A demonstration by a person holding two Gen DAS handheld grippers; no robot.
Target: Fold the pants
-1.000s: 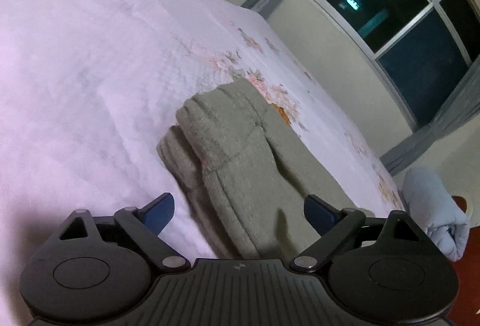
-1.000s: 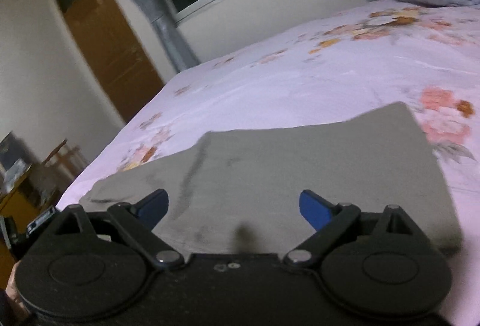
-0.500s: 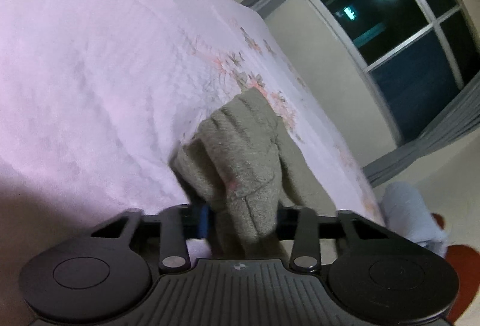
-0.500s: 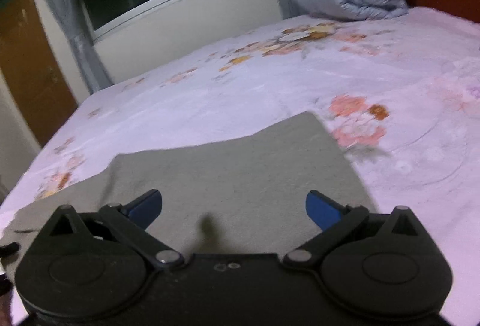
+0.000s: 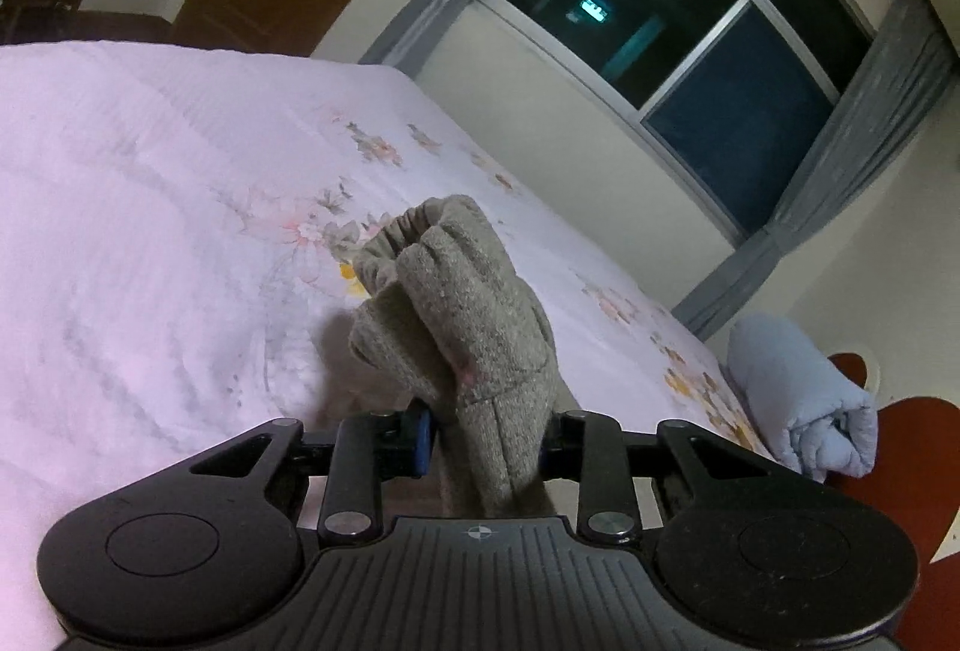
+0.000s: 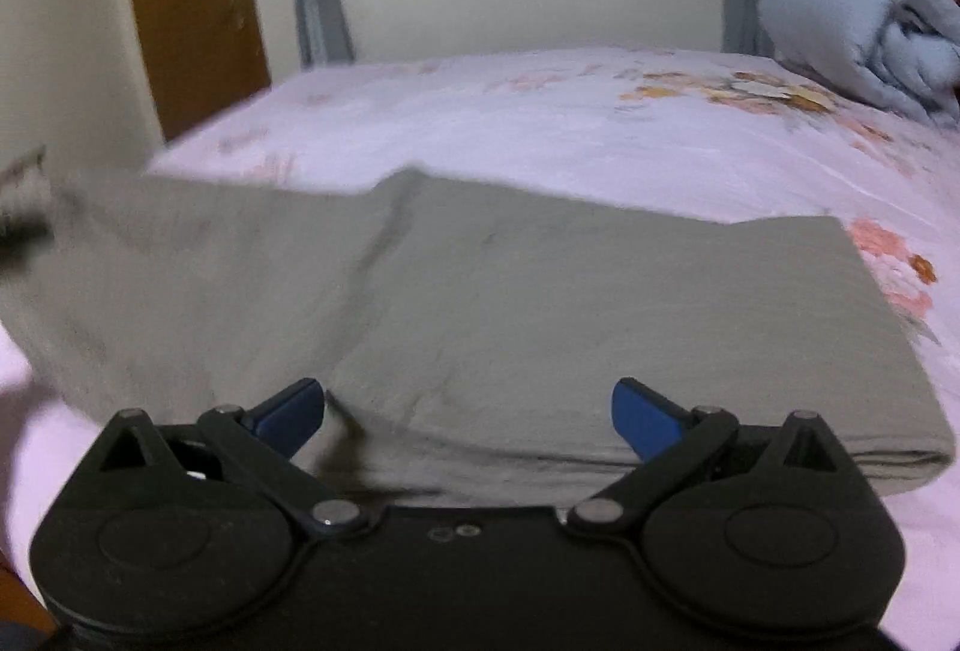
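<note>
Grey-green pants [image 5: 462, 327] pinched at lower centre by left gripper [image 5: 483, 441], jaws just closed on bunched cuff, lifted off pink bedsheet [image 5: 150, 231]. Right gripper [image 6: 468, 411] spread wide, empty, above folded pants [image 6: 540, 303]. No legible writing.

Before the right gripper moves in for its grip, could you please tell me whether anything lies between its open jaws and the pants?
Nothing visible does: the right gripper faces the pants directly, with only bare bedsheet around them.

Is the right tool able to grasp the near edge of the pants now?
Probably yes: the right tool is open just before the pants, and nothing lies between.
</note>
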